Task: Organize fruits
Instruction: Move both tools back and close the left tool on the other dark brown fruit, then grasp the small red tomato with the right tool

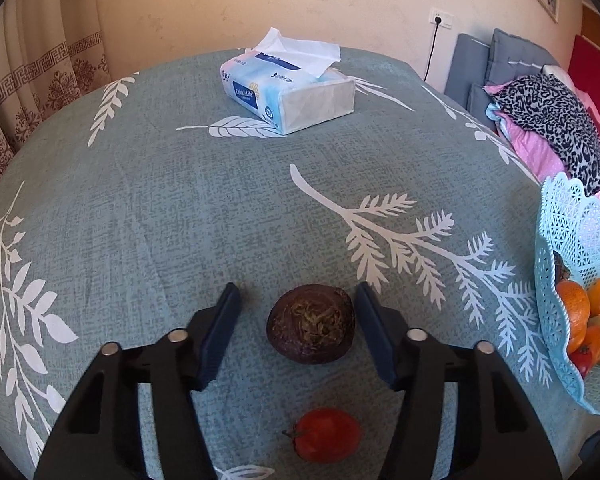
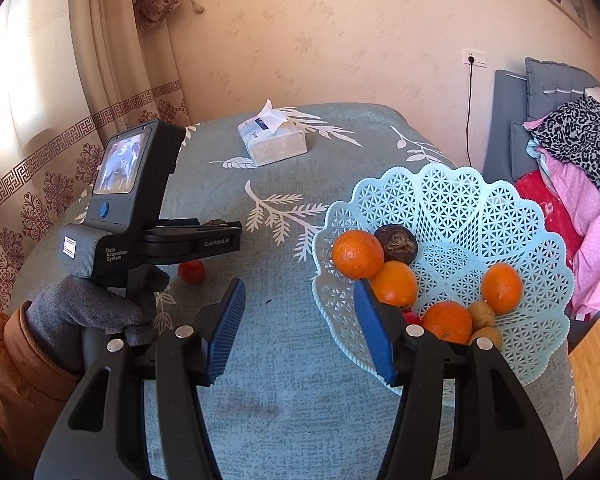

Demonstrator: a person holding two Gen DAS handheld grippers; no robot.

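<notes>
Two fruits are waiting outside the pale-blue lattice plastic basket (image 1: 572,280) at three o'clock; I'm straddling the dark wrinkled round fruit (image 1: 311,324) with my left gripper (image 1: 298,308), pads not touching, while my right gripper (image 2: 300,312) is hanging empty, half-open.

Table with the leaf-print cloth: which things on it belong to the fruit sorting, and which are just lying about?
Part of the job:
- dark brown round fruit between the open left gripper pads
- small red fruit on the cloth
- pale blue lattice plastic basket holding oranges

Lying about:
- blue-and-white tissue pack
- pile of clothes beside the table
</notes>
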